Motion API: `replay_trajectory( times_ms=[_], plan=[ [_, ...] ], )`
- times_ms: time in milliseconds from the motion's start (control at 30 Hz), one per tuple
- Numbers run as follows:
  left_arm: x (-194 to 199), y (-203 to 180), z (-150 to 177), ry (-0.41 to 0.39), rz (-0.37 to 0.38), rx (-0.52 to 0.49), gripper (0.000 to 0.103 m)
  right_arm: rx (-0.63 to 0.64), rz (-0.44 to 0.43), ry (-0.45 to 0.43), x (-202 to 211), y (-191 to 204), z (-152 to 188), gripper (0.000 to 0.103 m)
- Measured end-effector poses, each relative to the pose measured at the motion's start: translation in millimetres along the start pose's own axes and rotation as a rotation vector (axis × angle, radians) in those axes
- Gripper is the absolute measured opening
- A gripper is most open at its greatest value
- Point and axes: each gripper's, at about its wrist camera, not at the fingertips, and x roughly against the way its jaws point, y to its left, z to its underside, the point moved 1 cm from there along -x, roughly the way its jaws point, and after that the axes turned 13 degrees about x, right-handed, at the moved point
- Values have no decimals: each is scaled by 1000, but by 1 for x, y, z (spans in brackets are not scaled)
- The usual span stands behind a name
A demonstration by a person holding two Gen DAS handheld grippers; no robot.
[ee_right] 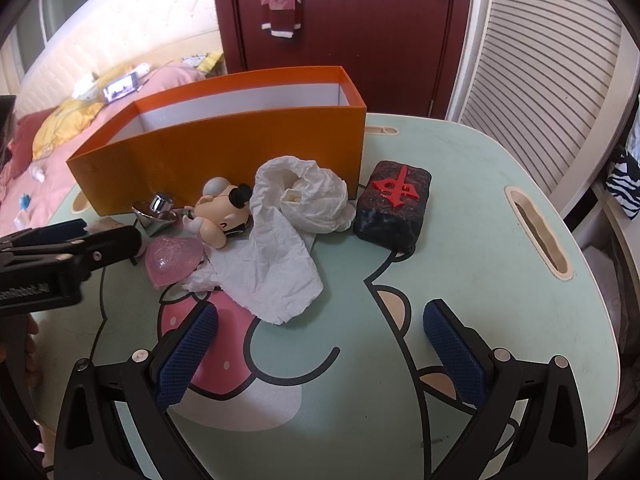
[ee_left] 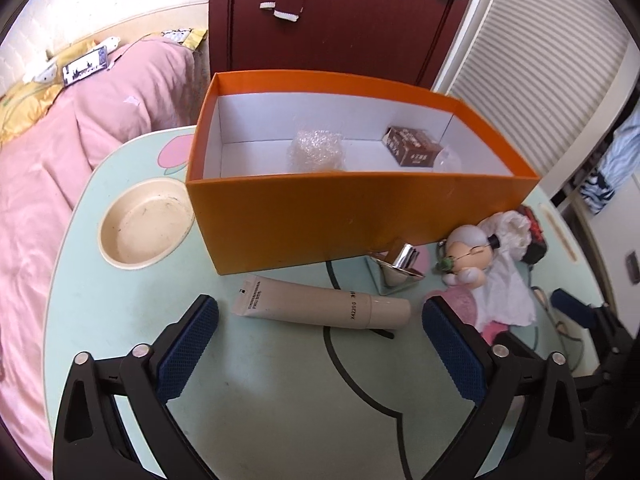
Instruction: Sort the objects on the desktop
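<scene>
An open orange box (ee_left: 360, 216) (ee_right: 224, 160) stands on the table and holds a brown packet (ee_left: 412, 146) and a bubble-wrap wad (ee_left: 316, 150). A cream tube (ee_left: 324, 306) lies just in front of my open, empty left gripper (ee_left: 320, 320). A silver cone-shaped object (ee_left: 398, 268) (ee_right: 158, 208), a small figurine (ee_left: 468, 254) (ee_right: 222, 216), crumpled white tissue (ee_left: 508, 280) (ee_right: 288, 232), a pink heart (ee_right: 174, 260) and a dark block with a red mark (ee_right: 394, 204) lie by the box. My right gripper (ee_right: 320, 324) is open and empty, just short of the tissue.
The mint table (ee_right: 480, 280) has a round cream cup recess (ee_left: 146, 228) at the left and a slot (ee_right: 540, 232) at the right. A pink bed (ee_left: 60, 160) lies left; a dark red door (ee_right: 340, 20) and slatted panel stand behind.
</scene>
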Motion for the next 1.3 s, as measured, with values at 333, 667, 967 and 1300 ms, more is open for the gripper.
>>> replay_trajectory(
  times_ms=[333, 667, 967, 1300],
  plan=[
    [4, -6, 2, -7, -2, -8, 88, -3, 2, 0, -1, 3, 0, 103],
    [4, -12, 4, -12, -4, -32, 87, -4, 1, -1, -2, 3, -1, 103],
    [22, -9, 8, -45, 4, -56, 79, -4, 1, -1, -1, 4, 0, 103],
    [4, -27, 8, -11, -26, -112, 82, -1, 0, -2, -1, 3, 0, 103]
  ],
)
